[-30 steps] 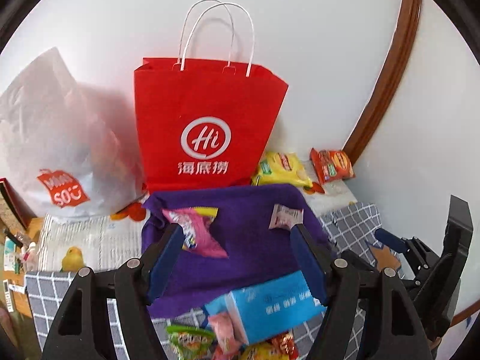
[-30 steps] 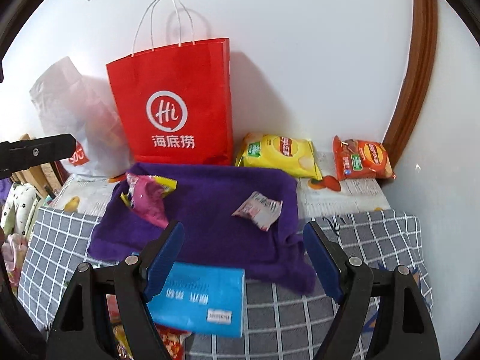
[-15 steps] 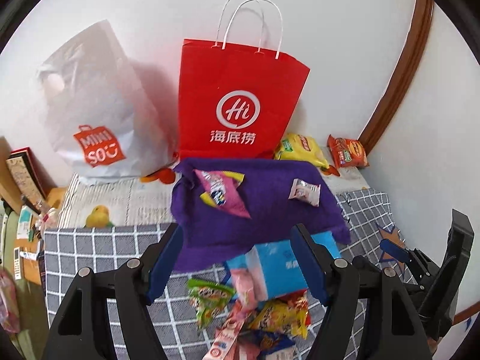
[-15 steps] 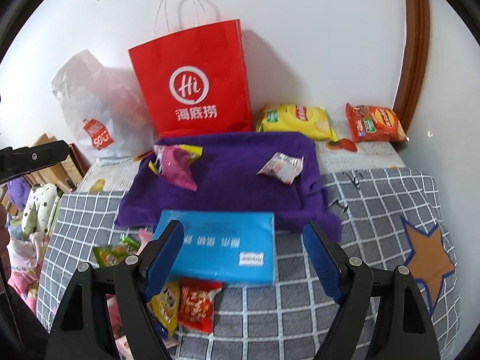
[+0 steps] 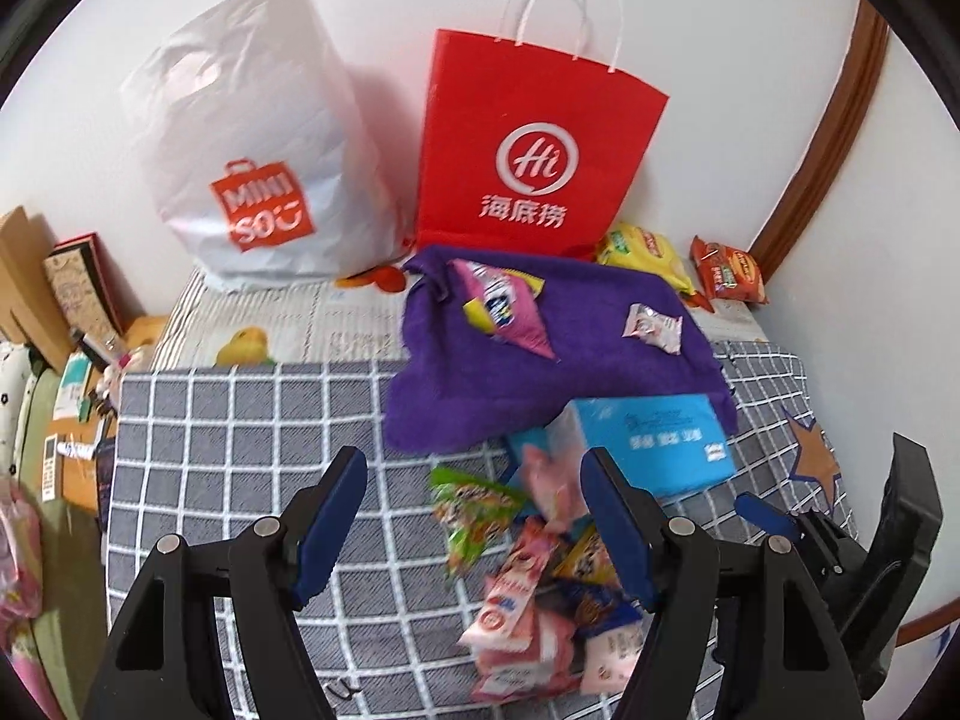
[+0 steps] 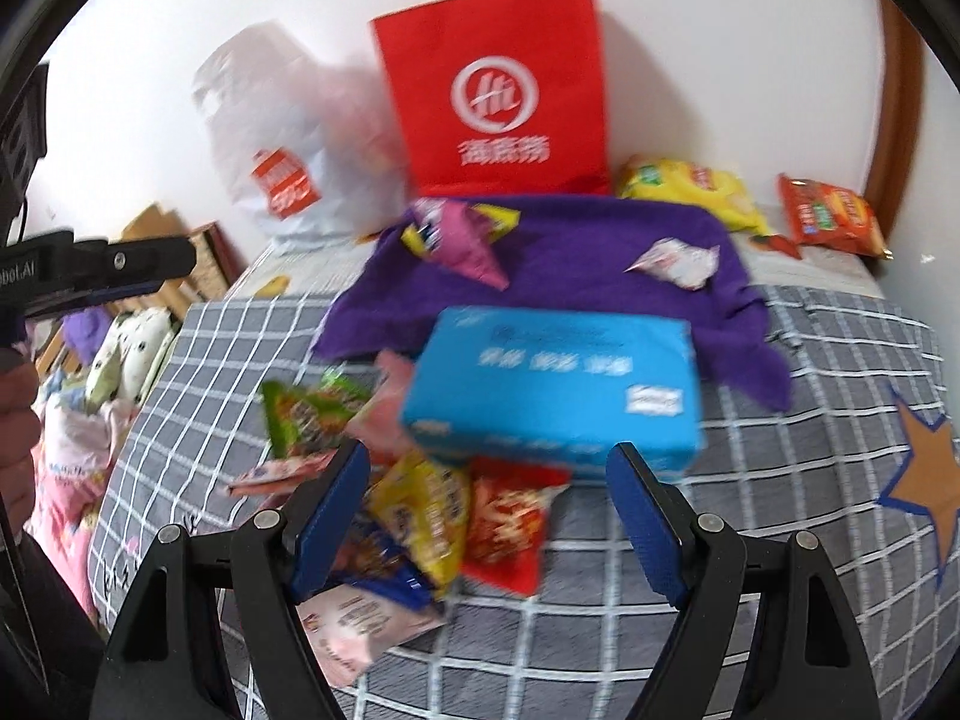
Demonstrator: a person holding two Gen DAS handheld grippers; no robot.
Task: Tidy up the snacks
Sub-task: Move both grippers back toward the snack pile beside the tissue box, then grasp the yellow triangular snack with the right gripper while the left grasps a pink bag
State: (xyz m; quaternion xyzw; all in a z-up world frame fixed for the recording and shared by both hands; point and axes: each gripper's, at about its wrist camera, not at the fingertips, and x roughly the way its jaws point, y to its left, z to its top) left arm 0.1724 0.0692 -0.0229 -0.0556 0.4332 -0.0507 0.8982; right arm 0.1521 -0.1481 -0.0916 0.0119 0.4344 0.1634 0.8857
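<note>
Both my tongs, left gripper [image 5: 474, 480] and right gripper [image 6: 489, 474], are spread wide, gripping nothing. The snack pile [image 6: 420, 510] sits on the checked blanket [image 5: 240, 420], jammed against a blue box [image 6: 558, 384] overlapping the purple towel [image 5: 600, 348]; a red bag [image 5: 534, 144] stands behind.

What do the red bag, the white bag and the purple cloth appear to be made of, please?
Red bag: matte paper, judging by its crisp folds and twisted cord handles. White bag: thin plastic, softly wrinkled with a slight sheen. Purple cloth: probably terry or fleece, fuzzy and limp at the edges.
</note>
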